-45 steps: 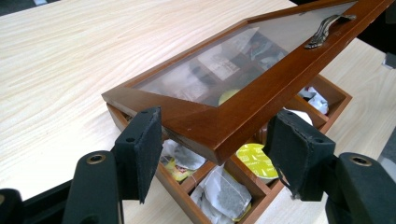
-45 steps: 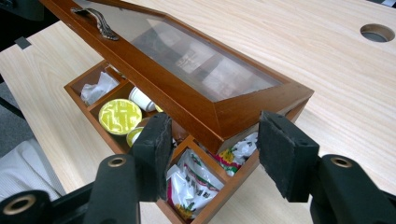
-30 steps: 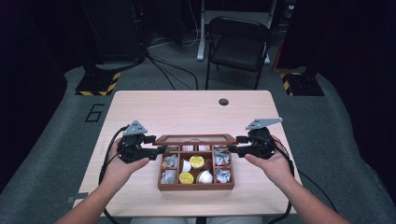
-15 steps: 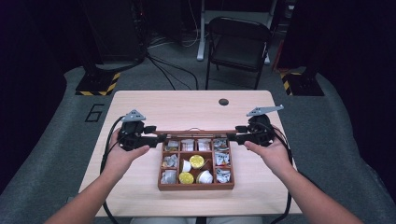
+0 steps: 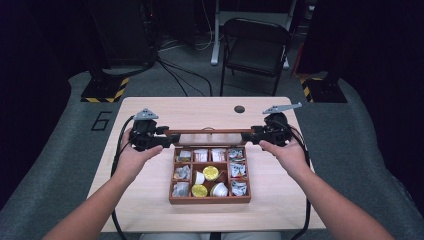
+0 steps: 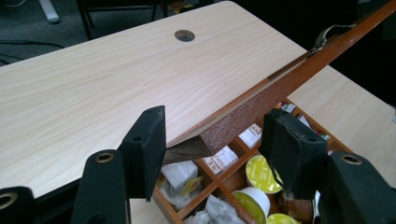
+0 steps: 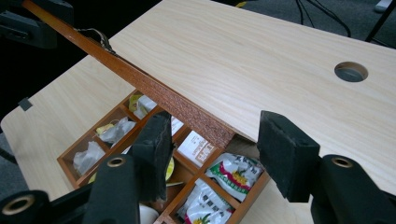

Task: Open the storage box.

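A: One wooden box (image 5: 210, 199) at bottom centre of the high view, twelve compartments, three yellow-topped pods (image 5: 210, 173), plus sachets. One lid (image 5: 210, 133) held just above its far edge.

B: Two hands too. Left gripper (image 5: 172, 140) pinches the lid's left end, right gripper (image 5: 252, 134) the right end, jaws partly spread around the wood, forearms coming up from the bottom edge, aimed inward.

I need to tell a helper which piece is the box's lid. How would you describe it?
On the pale wooden table stands an open compartment box of packets and capsules. The lid is the reddish-brown framed panel lifted over its far edge, between both grippers.
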A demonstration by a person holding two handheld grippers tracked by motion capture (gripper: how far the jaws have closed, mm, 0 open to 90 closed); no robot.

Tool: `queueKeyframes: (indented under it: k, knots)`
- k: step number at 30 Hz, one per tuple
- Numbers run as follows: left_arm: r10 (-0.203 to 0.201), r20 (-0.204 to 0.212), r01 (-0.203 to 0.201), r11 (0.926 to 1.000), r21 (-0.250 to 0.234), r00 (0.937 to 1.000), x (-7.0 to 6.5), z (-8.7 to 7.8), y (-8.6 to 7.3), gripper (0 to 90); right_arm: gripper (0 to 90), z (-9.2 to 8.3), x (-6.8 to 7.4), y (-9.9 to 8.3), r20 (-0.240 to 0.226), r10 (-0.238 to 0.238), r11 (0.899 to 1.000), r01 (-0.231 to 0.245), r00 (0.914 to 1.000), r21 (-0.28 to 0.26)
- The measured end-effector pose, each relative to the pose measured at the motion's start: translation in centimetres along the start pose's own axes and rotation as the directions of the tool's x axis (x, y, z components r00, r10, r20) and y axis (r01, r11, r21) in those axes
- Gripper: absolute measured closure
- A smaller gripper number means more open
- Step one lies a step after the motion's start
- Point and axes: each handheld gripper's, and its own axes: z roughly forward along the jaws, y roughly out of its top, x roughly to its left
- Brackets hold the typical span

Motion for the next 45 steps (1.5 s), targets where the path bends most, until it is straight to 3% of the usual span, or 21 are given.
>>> queueKeyframes:
  k: [11, 19, 25, 33, 45]
  knots:
    - [0.002, 0.016, -0.002, 0.9998, -0.021, 0.9999, 0.9, 1.1, 1.1, 41.0, 43.8, 1.3, -0.6, 1.2, 0.011, -0.014, 1.000, 0.014, 0.9998, -0.021]
    - [-0.010, 0.013, 0.011, 0.9998, -0.015, 0.9999, 1.8, 2.0, 1.6, 41.8, 44.4, 1.8, -1.4, 2.0, 0.007, 0.016, 0.999, -0.016, 0.9998, -0.042]
    - [-0.022, 0.013, 0.022, 0.9990, -0.037, 0.9997, 2.3, 2.9, 1.9, 40.4, 45.3, 2.5, -2.0, 2.5, 0.005, 0.035, 0.998, -0.034, 0.9994, -0.043]
    - [-0.077, 0.002, 0.077, 0.9954, -0.057, 0.9970, 3.0, 4.3, 1.9, 39.0, 44.8, 3.6, -2.4, 2.8, 0.033, 0.046, 0.997, -0.044, 0.9984, -0.067]
    - [-0.102, -0.010, 0.101, 0.9919, -0.077, 0.9947, 3.7, 5.5, 1.5, 39.0, 45.0, 5.1, -3.5, 2.2, 0.041, 0.071, 0.995, -0.068, 0.9966, -0.077]
